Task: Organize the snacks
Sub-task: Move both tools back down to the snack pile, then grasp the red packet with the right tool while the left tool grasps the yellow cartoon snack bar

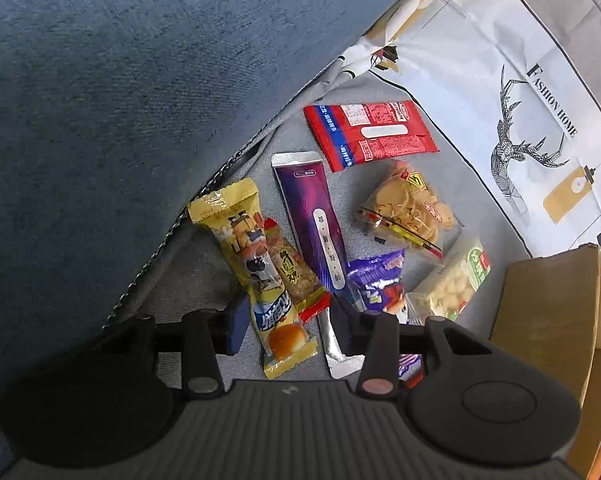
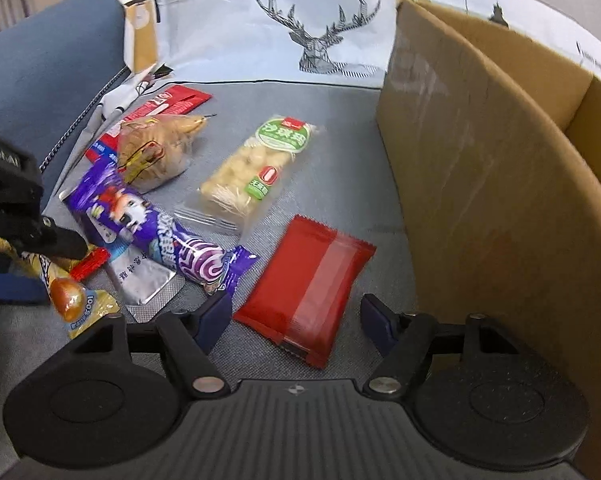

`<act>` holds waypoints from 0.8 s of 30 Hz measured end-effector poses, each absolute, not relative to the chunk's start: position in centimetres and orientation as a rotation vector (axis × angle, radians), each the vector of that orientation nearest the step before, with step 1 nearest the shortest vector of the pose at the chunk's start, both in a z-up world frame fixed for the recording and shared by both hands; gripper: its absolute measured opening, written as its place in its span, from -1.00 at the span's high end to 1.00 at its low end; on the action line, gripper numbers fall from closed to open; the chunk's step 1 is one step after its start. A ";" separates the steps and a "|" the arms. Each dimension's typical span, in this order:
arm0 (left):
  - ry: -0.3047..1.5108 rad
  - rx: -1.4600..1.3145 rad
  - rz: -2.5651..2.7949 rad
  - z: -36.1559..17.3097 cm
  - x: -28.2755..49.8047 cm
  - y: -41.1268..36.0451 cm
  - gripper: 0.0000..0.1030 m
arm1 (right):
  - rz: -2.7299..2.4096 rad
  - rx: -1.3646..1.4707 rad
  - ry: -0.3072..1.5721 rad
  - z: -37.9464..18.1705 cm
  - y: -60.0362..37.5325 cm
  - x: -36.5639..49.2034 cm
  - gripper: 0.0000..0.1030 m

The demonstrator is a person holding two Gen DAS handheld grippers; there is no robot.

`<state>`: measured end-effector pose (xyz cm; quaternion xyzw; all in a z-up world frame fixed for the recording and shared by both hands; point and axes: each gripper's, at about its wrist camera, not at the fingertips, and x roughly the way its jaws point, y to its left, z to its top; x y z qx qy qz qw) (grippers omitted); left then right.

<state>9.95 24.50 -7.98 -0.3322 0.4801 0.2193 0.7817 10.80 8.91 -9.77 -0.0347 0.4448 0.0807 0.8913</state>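
Snacks lie spread out on a grey cloth [image 2: 332, 128] on top of a blue sofa [image 1: 100, 100]. On the right stands a brown cardboard box [image 2: 480, 152]. Its top is open, but the pictures do not show what is inside it. At the far side there is a white cover with a deer [image 2: 324, 40] drawn on it.

The left gripper [image 1: 286, 320] points down at the snacks with its two fingers apart. A long yellow bread pack [image 1: 256, 276] lies between them, with a small brown bar with red ends [image 1: 296, 276] touching its right side. I cannot tell if the fingers touch the yellow pack. Just right of these lies a long purple and silver pack [image 1: 316, 224], and a purple candy pack [image 1: 374, 276] lies against it. Farther away are a flat red packet with a blue stripe [image 1: 370, 134] and a clear bag of round crackers [image 1: 408, 212]. A clear pack of pale balls with a green label [image 1: 456, 280] lies near the box.

The right gripper [image 2: 296, 320] also has its fingers wide apart. A dark red pack [image 2: 308, 284] lies between them on the cloth, next to the box. The fingers do not press on it.
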 end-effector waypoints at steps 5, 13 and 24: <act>1.034 -0.697 0.459 -8.0 10.3 24.8 0.58 | 0.188 -0.076 0.897 -9.4 8.4 10.6 0.00; 1.002 -0.610 0.342 -6.2 9.1 23.8 0.86 | 0.311 -0.146 0.835 -7.2 8.0 8.9 0.97; 1.053 -0.535 0.186 -5.8 6.5 23.6 0.85 | 0.411 -0.141 0.810 -6.7 6.9 6.5 0.06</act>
